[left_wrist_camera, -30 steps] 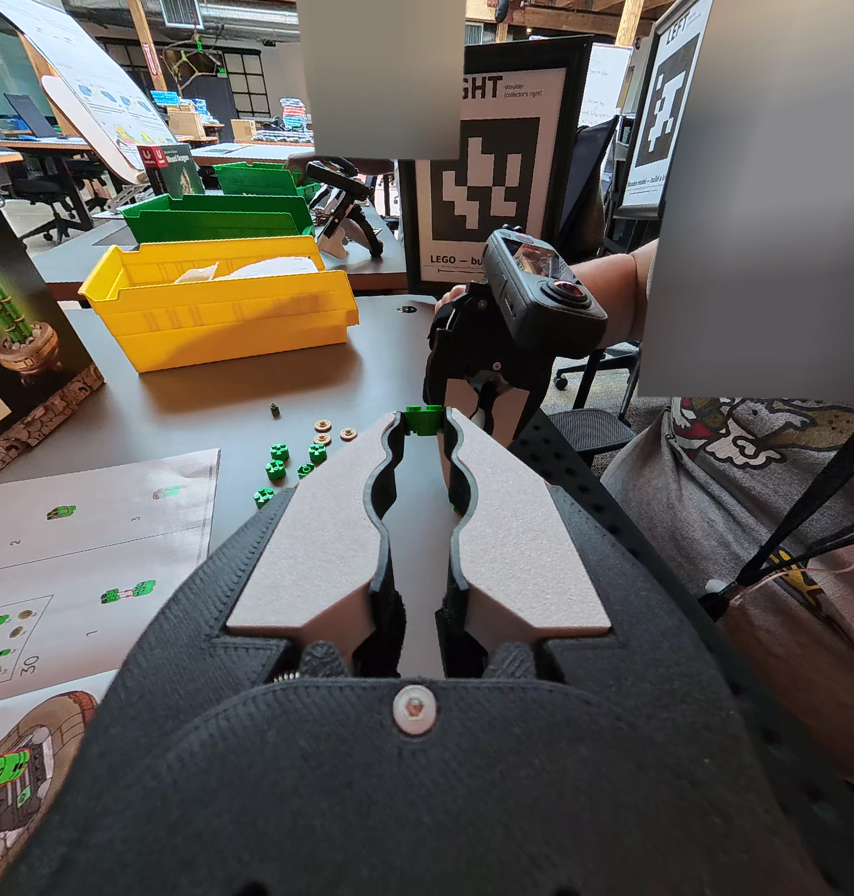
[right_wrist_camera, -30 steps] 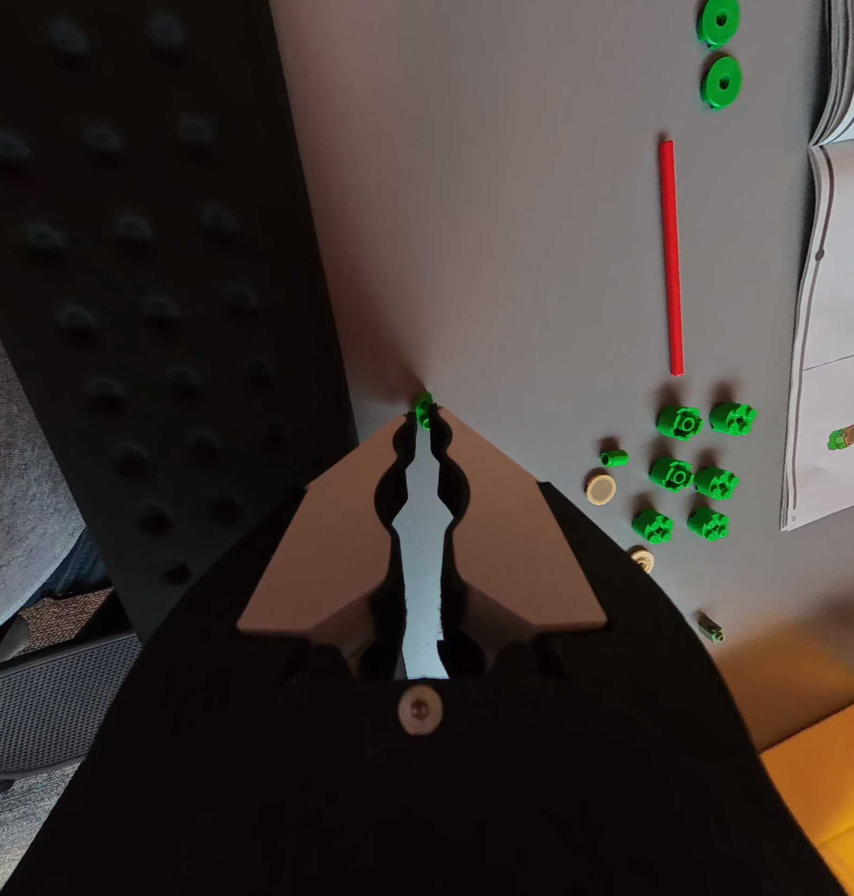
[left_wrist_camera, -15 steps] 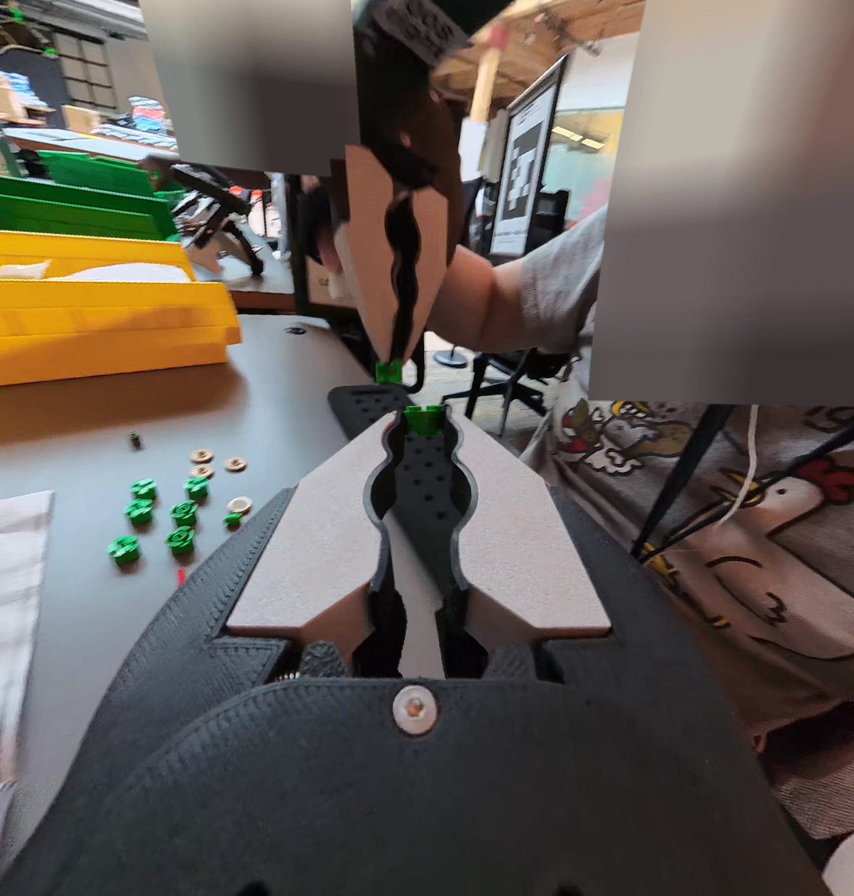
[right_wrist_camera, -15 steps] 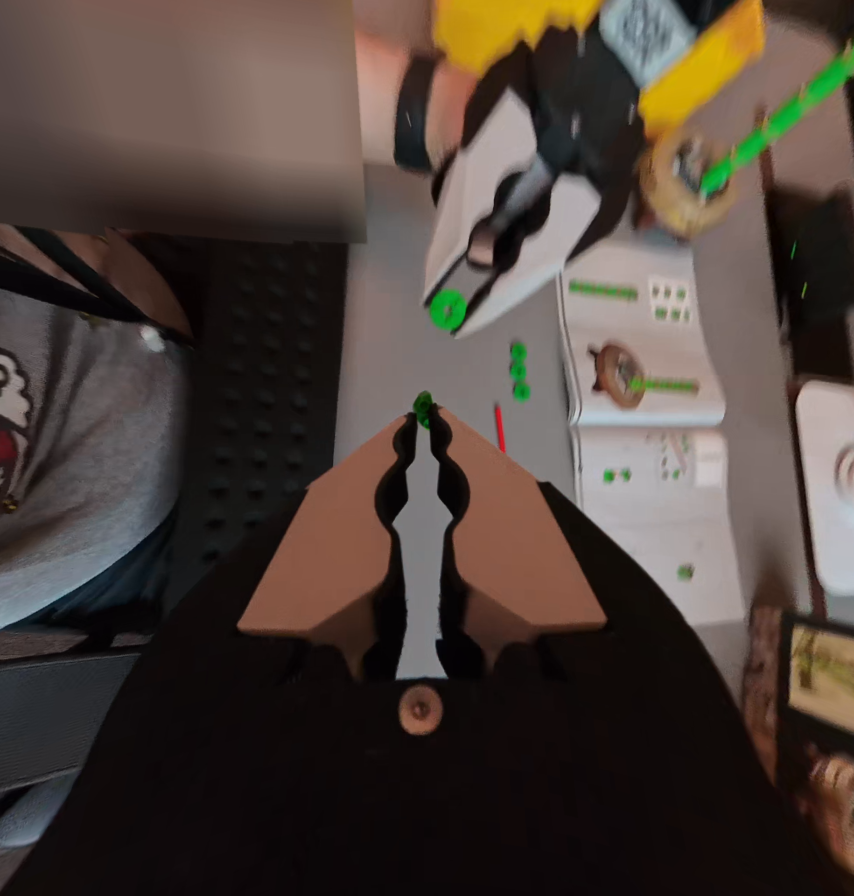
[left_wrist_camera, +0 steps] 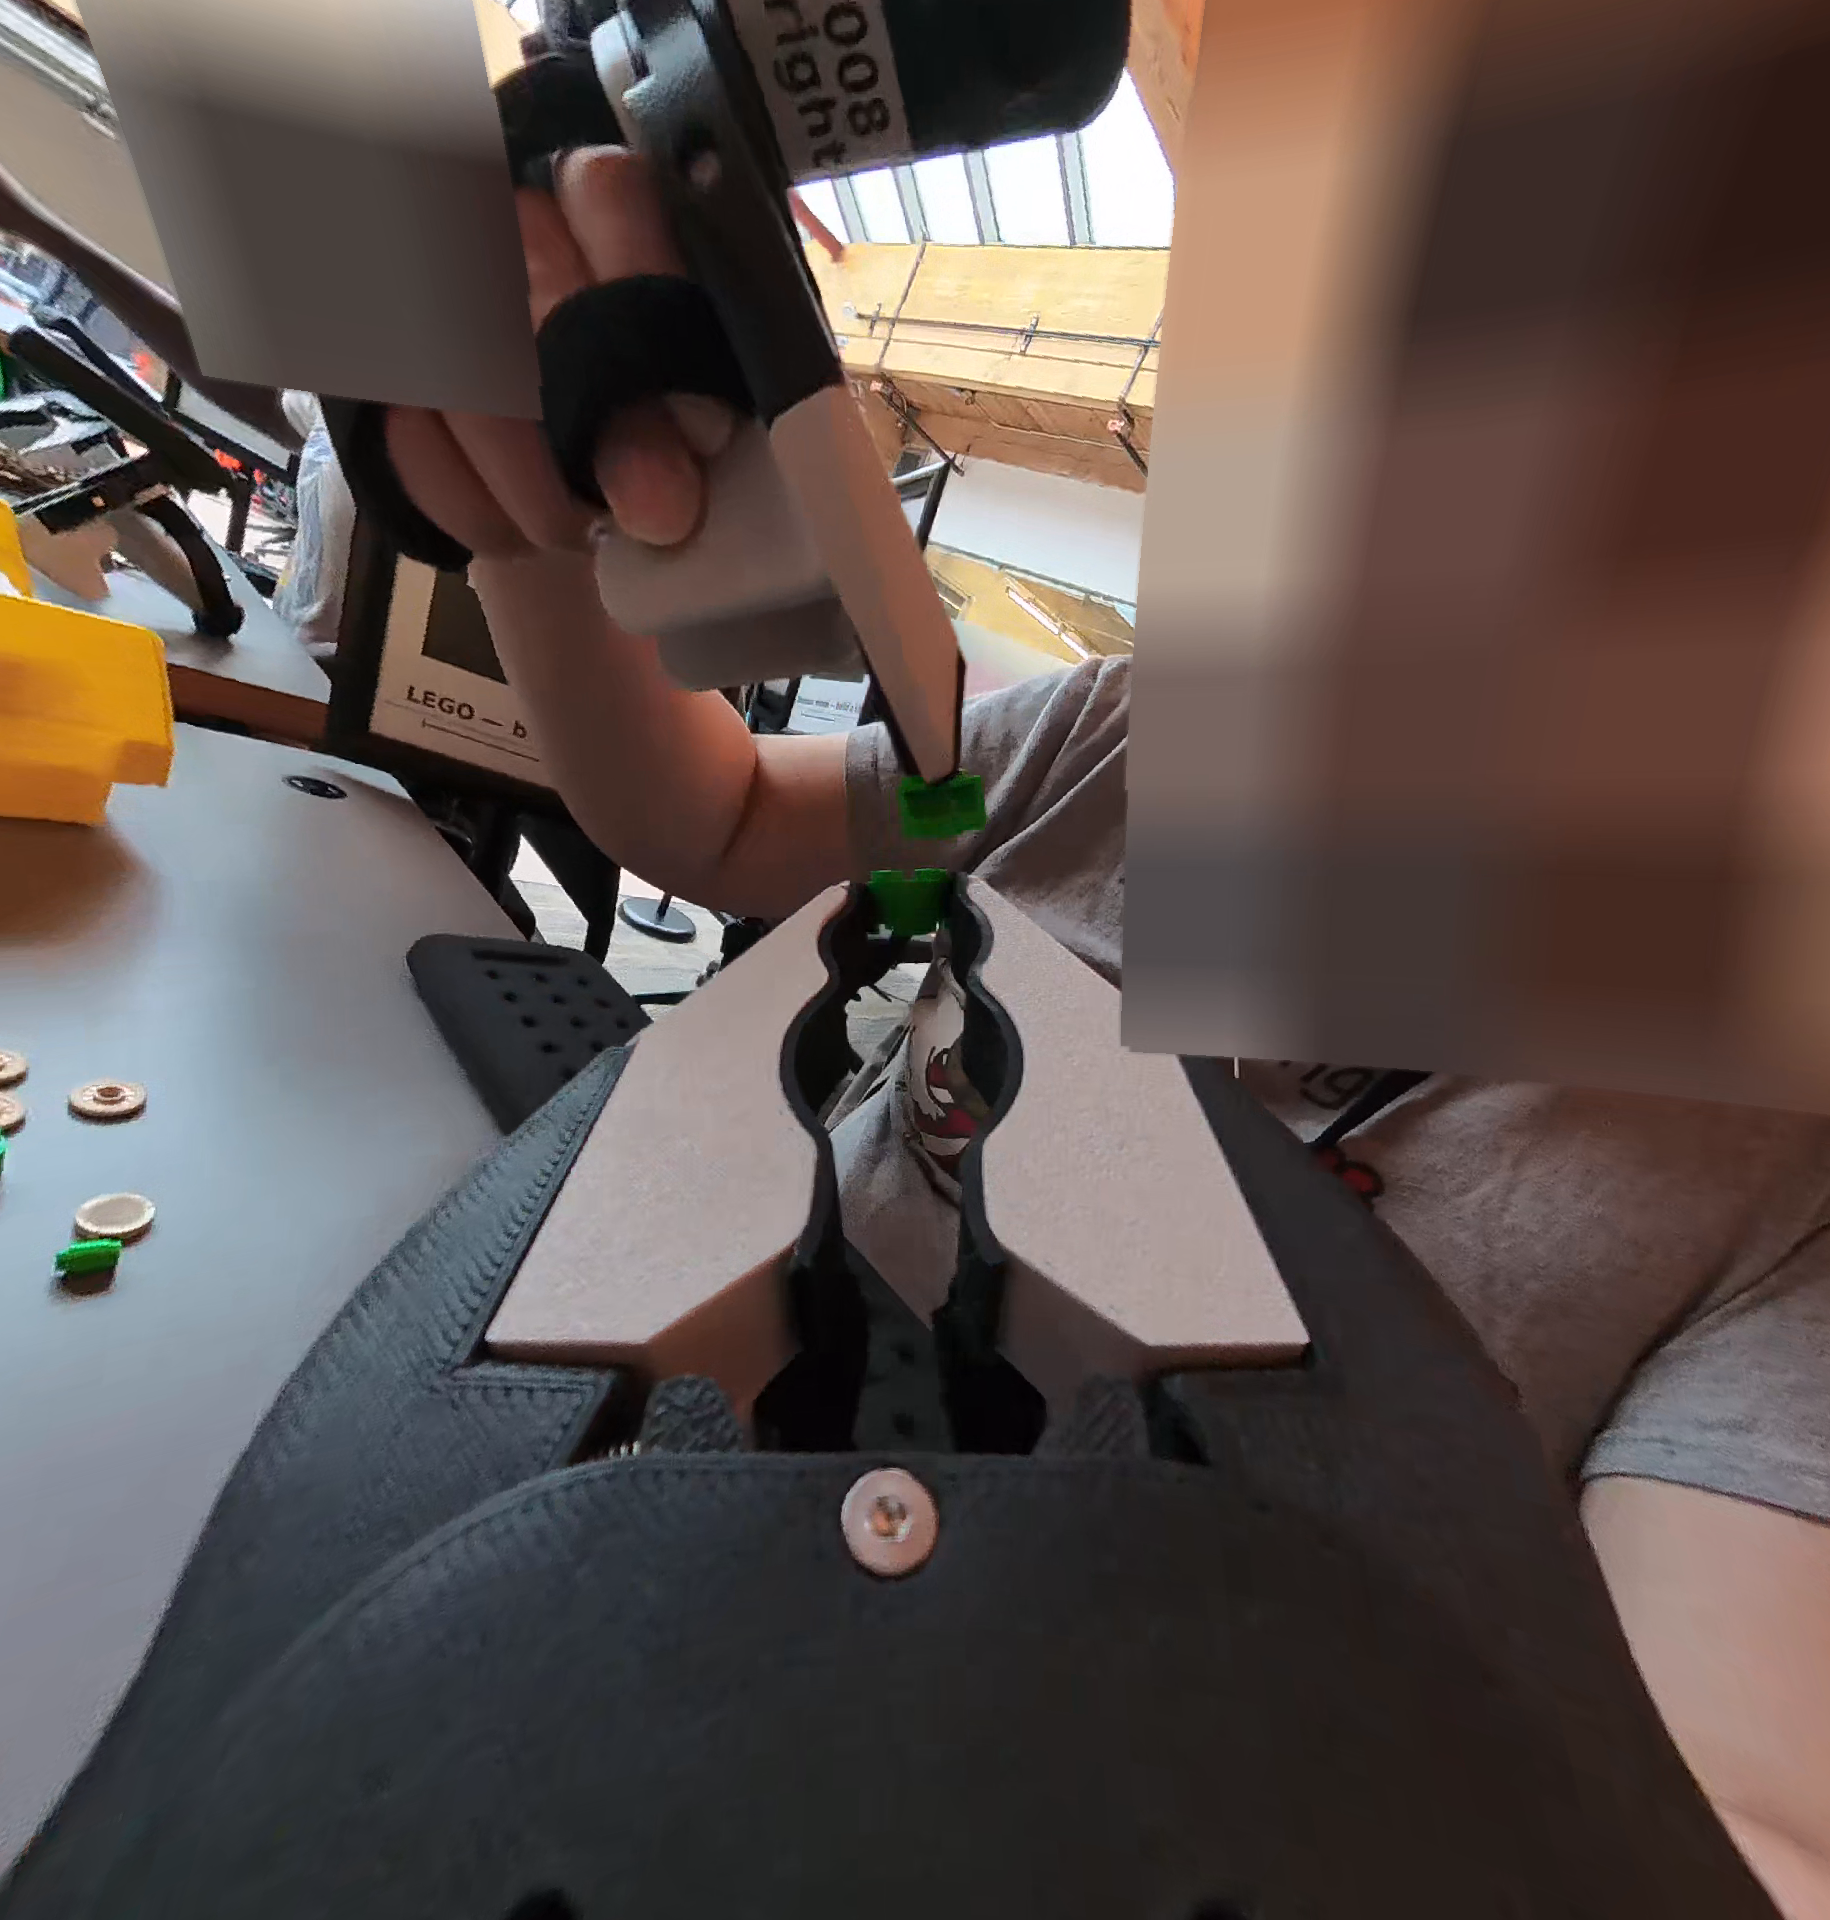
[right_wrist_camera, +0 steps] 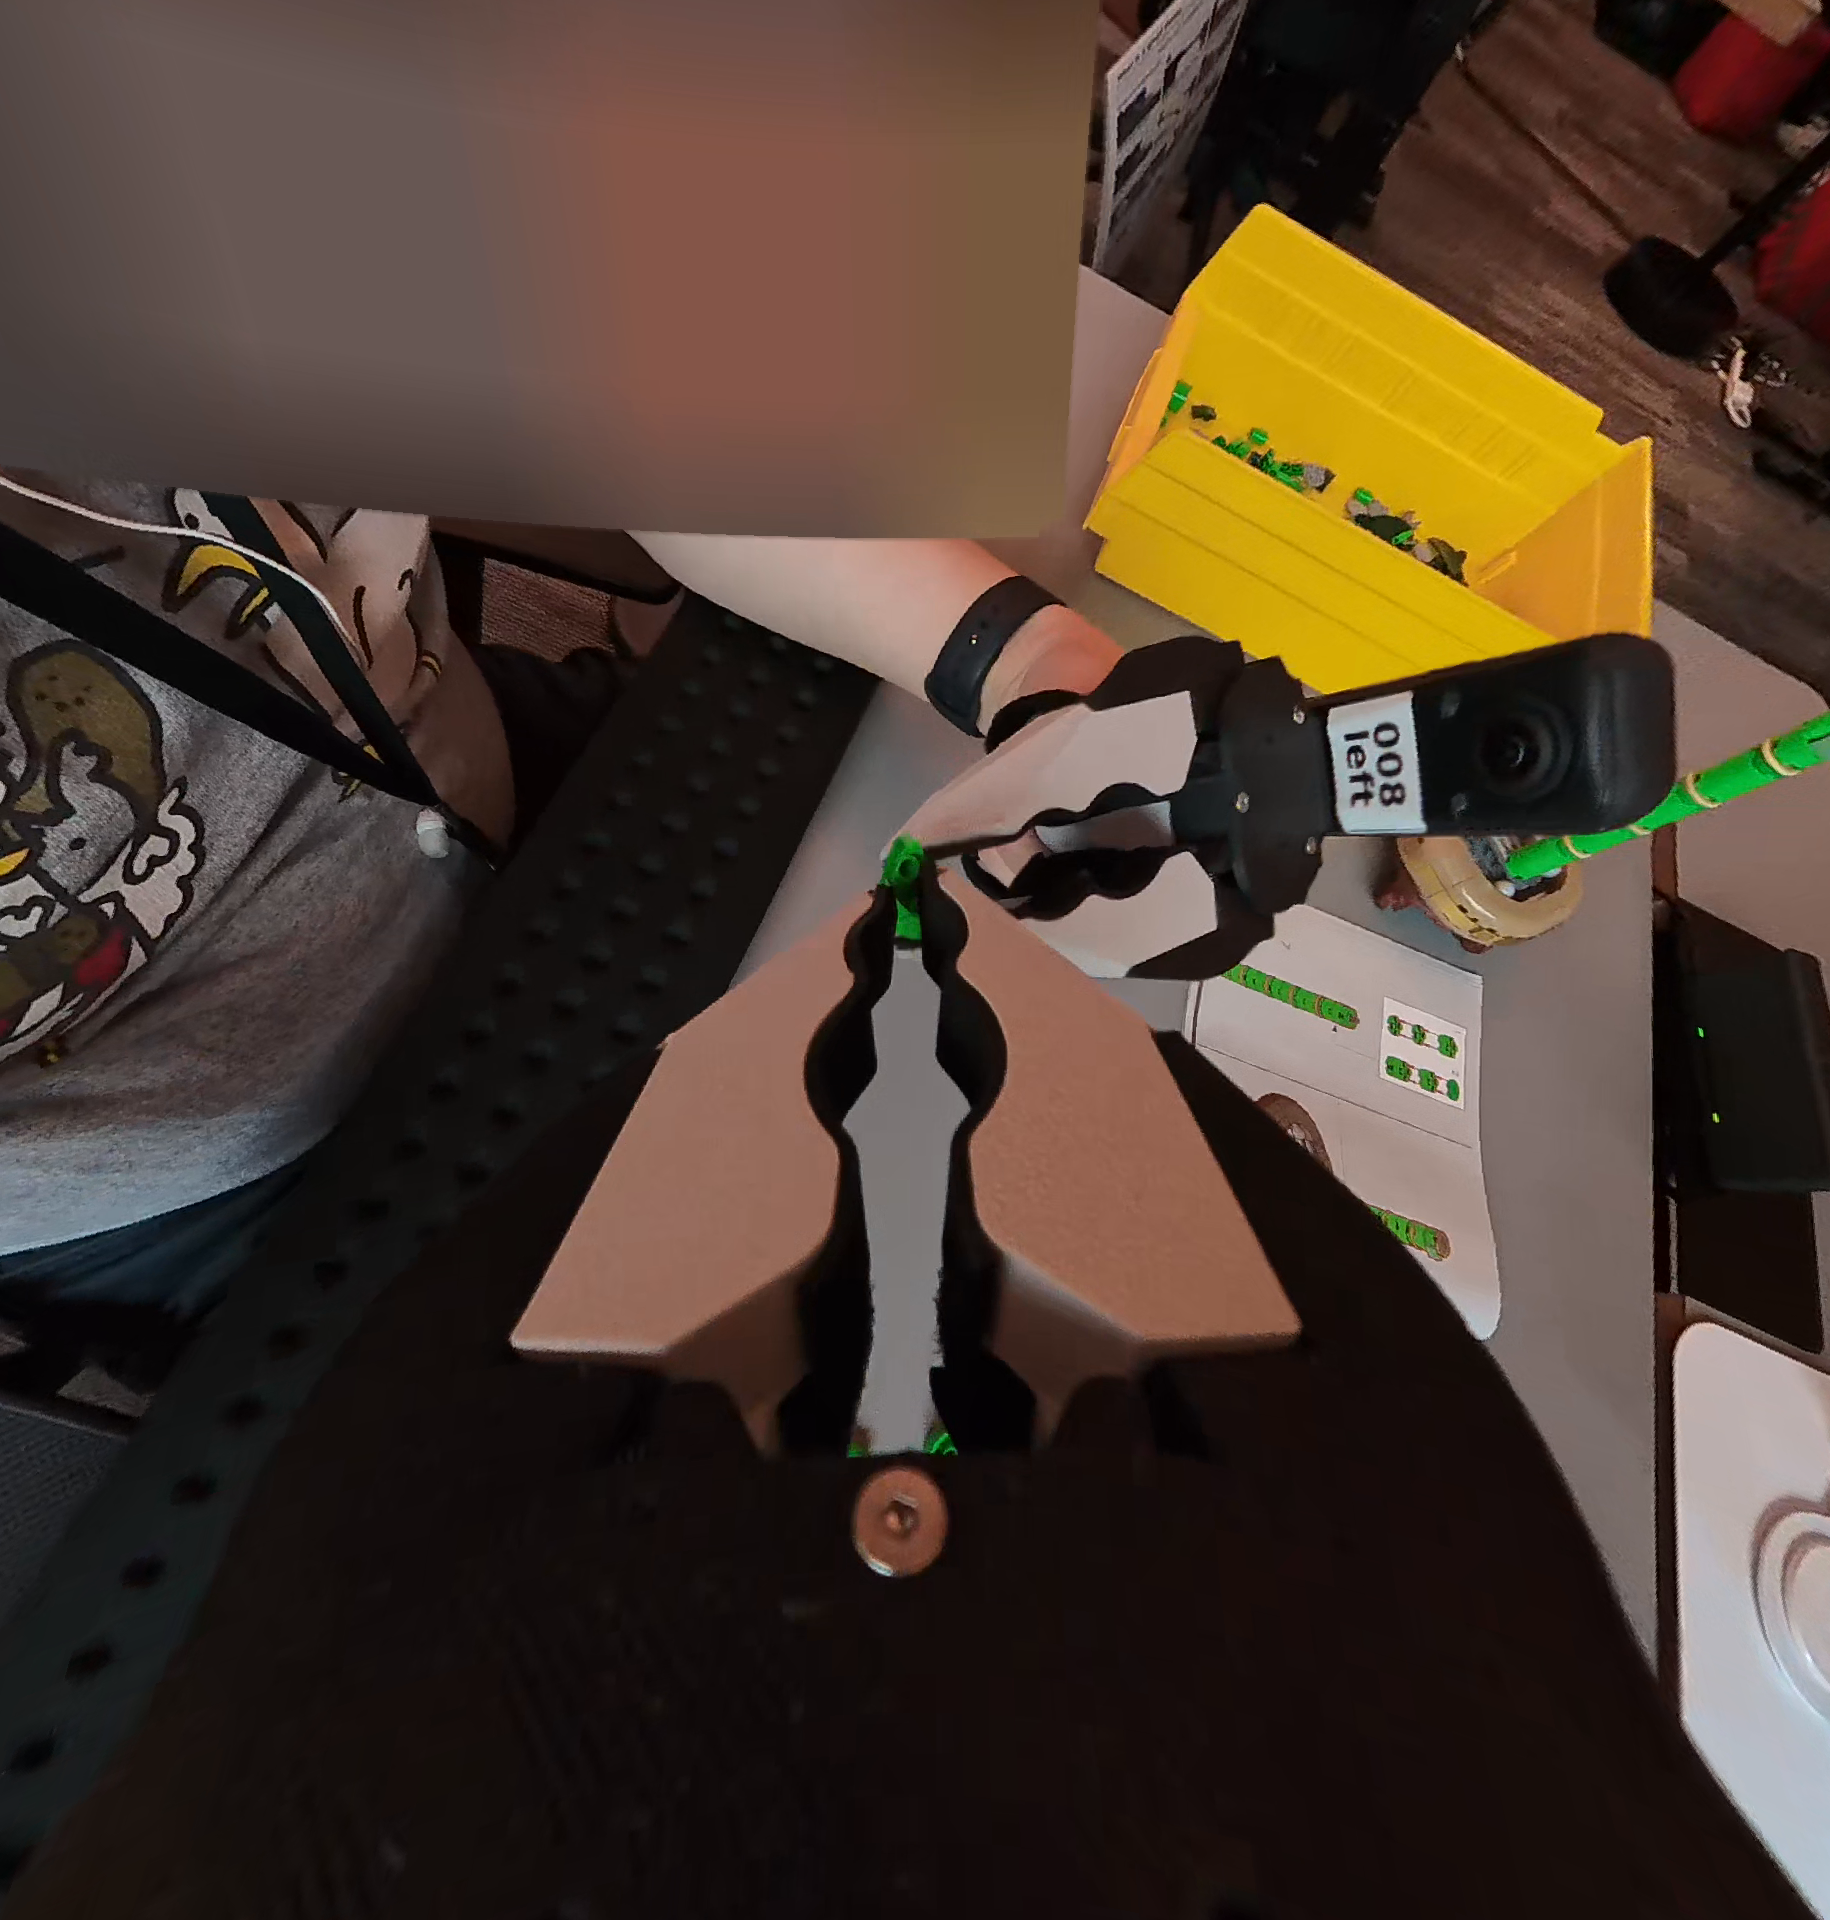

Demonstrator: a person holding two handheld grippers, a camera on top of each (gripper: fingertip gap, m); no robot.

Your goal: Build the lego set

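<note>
My left gripper (left_wrist_camera: 909,900) is shut on a small green round brick (left_wrist_camera: 906,902), held up in the air off the table's near edge. My right gripper (left_wrist_camera: 937,795) comes down from above, shut on a second green round brick (left_wrist_camera: 940,808); the two bricks are a small gap apart, nearly in line. In the right wrist view my right gripper (right_wrist_camera: 903,914) holds its green brick (right_wrist_camera: 903,921), and the left gripper (right_wrist_camera: 906,857) comes in from the right with its brick (right_wrist_camera: 902,858) close to touching mine.
Loose green and tan round pieces (left_wrist_camera: 111,1216) lie on the grey table (left_wrist_camera: 267,1039). A yellow bin (right_wrist_camera: 1358,499) holds more pieces. An open instruction booklet (right_wrist_camera: 1347,1091) and a partly built green stalk in a pot (right_wrist_camera: 1493,883) lie at the right. A black studded mat (right_wrist_camera: 578,987) lines the near edge.
Both grippers lifted off the table and turned toward each other. The right gripper swung over the left, and the two green bricks came much closer together.
</note>
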